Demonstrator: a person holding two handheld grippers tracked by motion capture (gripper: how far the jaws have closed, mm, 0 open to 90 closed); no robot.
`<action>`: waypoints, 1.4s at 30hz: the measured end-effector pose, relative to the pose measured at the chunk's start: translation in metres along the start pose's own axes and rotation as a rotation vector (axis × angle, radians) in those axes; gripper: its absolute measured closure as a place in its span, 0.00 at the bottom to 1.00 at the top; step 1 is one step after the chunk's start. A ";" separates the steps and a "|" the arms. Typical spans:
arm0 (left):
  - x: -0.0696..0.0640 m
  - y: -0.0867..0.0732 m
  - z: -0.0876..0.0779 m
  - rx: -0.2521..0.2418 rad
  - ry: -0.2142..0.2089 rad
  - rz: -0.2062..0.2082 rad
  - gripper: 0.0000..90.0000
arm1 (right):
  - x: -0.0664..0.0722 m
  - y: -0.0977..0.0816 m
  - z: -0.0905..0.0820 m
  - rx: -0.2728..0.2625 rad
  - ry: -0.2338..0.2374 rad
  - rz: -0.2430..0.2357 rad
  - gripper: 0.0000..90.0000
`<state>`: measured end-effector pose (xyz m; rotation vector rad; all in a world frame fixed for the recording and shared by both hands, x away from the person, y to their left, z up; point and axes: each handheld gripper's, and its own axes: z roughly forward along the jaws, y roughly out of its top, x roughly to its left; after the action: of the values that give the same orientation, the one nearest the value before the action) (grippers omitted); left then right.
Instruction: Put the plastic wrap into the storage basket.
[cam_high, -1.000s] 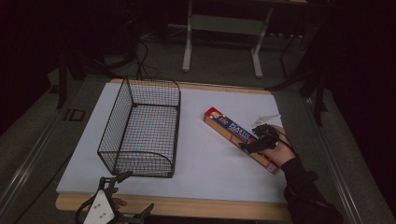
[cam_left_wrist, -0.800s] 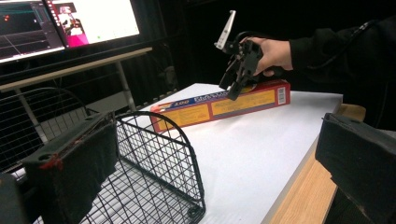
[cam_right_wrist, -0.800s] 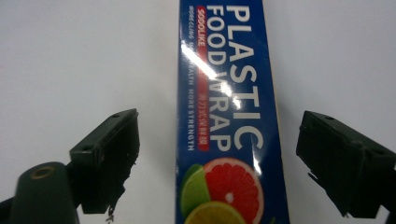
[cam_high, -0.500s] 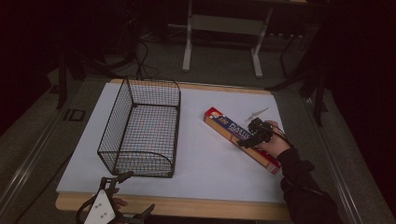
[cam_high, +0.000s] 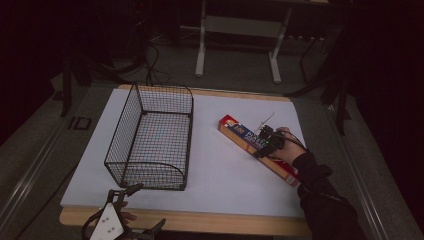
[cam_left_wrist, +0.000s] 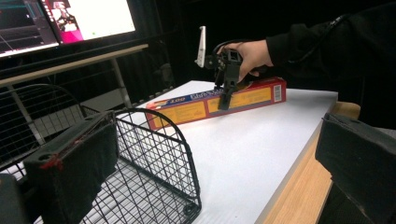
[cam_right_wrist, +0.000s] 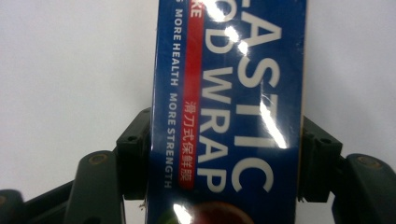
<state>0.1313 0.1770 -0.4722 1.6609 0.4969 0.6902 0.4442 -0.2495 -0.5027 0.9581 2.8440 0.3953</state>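
Both fingers (cam_right_wrist: 133, 154) clamp the plastic wrap box (cam_right_wrist: 229, 112) — closing just finished.

High view: fixed above near edge, looking forward and down over whole table (cam_high: 220, 175). Left view: low at near-left corner, facing across to the box (cam_left_wrist: 219, 102), shared with high view. Right view: very close, probably straight down on box.

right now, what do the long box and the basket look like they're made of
The long box looks like printed cardboard with a glossy coat: sharp straight edges, bright glare streaks across its blue lettered face in the right gripper view. The basket looks like thin dark metal wire, probably coated: a fine open grid you see the white table through.
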 end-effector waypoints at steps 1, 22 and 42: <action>0.000 0.000 0.000 0.000 0.000 0.001 0.00 | 0.000 0.003 0.001 0.024 0.004 0.008 0.41; 0.001 -0.001 -0.001 0.008 0.029 0.005 0.00 | -0.008 0.012 -0.023 -0.038 0.008 0.158 0.44; 0.000 0.000 -0.002 0.010 0.039 0.010 0.00 | 0.025 0.053 -0.078 -0.212 -0.059 0.205 0.44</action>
<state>0.1305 0.1782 -0.4723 1.6630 0.5214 0.7295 0.4399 -0.2099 -0.4135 1.1967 2.5949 0.6617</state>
